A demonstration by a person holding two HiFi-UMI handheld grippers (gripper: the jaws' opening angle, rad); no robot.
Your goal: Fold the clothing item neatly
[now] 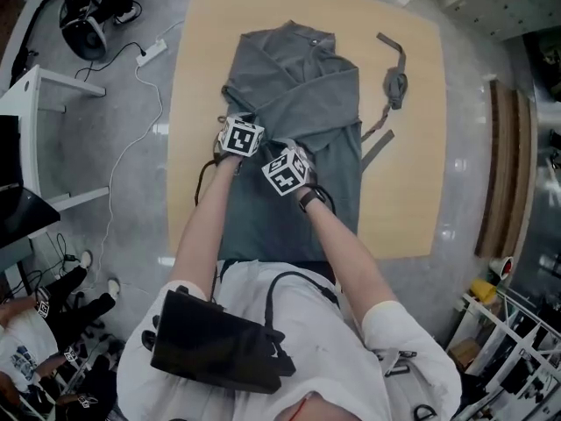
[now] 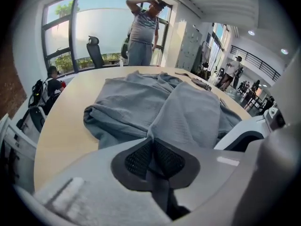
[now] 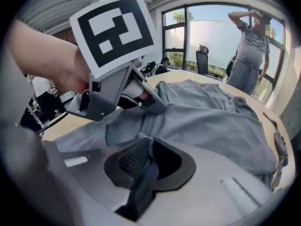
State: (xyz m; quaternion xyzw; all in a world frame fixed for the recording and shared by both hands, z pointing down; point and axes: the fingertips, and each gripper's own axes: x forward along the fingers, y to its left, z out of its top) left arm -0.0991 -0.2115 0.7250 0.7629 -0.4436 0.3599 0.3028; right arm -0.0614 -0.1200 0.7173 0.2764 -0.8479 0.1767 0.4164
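A grey garment (image 1: 307, 95) lies spread on the light wooden table (image 1: 202, 60), with one flap folded across its upper half. Both grippers sit side by side at its middle. My left gripper (image 1: 252, 123) is shut on a pinch of grey cloth, which runs between its black pads (image 2: 136, 157) in the left gripper view. Just to its right, my right gripper (image 1: 300, 153) is likewise shut on a fold of the garment (image 3: 211, 121), with cloth between its pads (image 3: 134, 159). The left gripper (image 3: 157, 106) also shows in the right gripper view, touching the cloth.
A loose grey belt (image 1: 394, 82) lies on the table to the right of the garment. A person (image 2: 141, 27) stands beyond the table's far end, beside an office chair (image 2: 95, 51). A white desk (image 1: 35, 86) and floor cables (image 1: 140, 130) are on the left.
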